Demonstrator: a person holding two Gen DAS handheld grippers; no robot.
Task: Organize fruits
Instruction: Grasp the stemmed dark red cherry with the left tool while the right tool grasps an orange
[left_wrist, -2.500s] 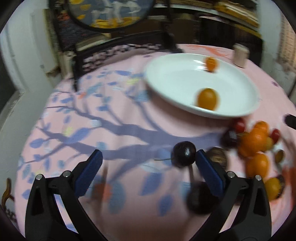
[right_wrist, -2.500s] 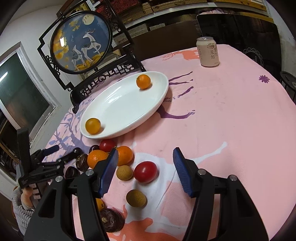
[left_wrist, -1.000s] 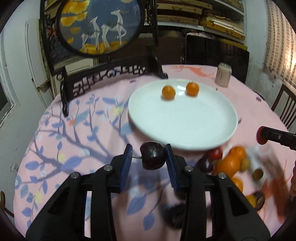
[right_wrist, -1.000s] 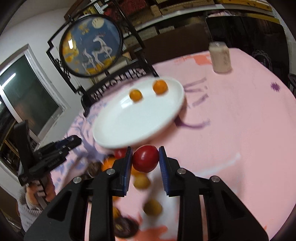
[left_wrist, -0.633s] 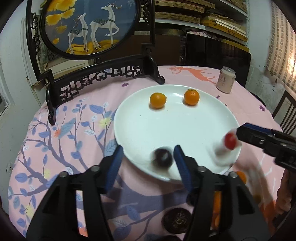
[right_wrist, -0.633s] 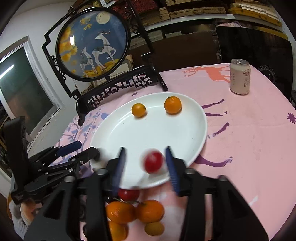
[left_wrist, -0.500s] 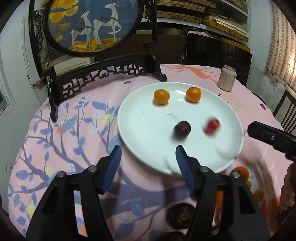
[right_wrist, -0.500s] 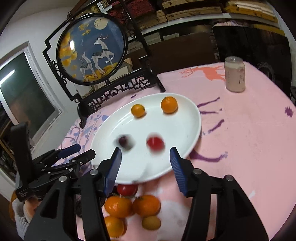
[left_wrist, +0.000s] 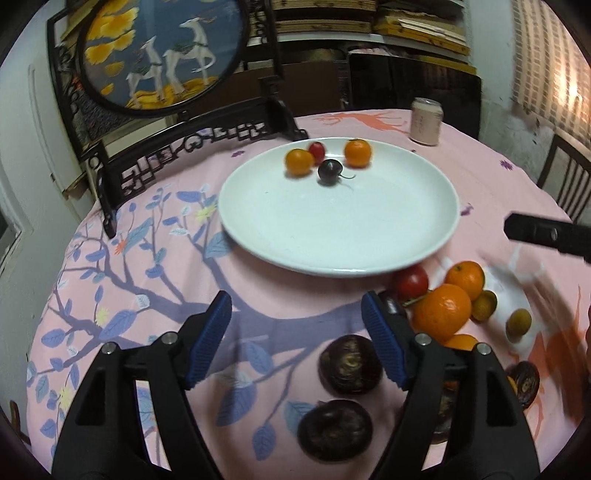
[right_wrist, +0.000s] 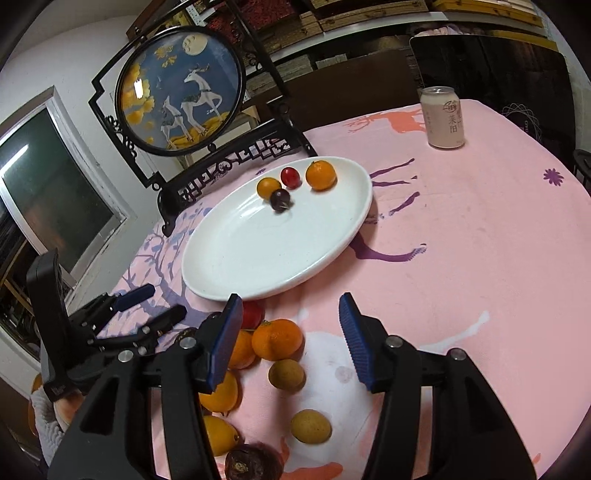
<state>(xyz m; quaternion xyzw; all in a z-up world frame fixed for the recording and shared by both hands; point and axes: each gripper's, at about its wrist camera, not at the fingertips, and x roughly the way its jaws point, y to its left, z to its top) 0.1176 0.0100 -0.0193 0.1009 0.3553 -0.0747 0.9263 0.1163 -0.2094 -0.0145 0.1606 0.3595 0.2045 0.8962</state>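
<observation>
Indoor artificial light, moderately dim, with a warm cast. Both views show strong fisheye bending and black vignetting at the corners. The white plate (left_wrist: 424, 236) is the brightest surface, without blown glare. A small bright reflection sits on the round deer picture (right_wrist: 138, 86) in the right wrist view. The left gripper (left_wrist: 296, 341) throws a soft dark shadow on the pink tablecloth (left_wrist: 155, 258). Motion blur smears the right edge of the left wrist view; the centre is sharp.

right gripper (left_wrist: 546, 236) cut by frame edge, dark fruit (left_wrist: 443, 410) hidden behind left gripper (left_wrist: 295, 332) finger
</observation>
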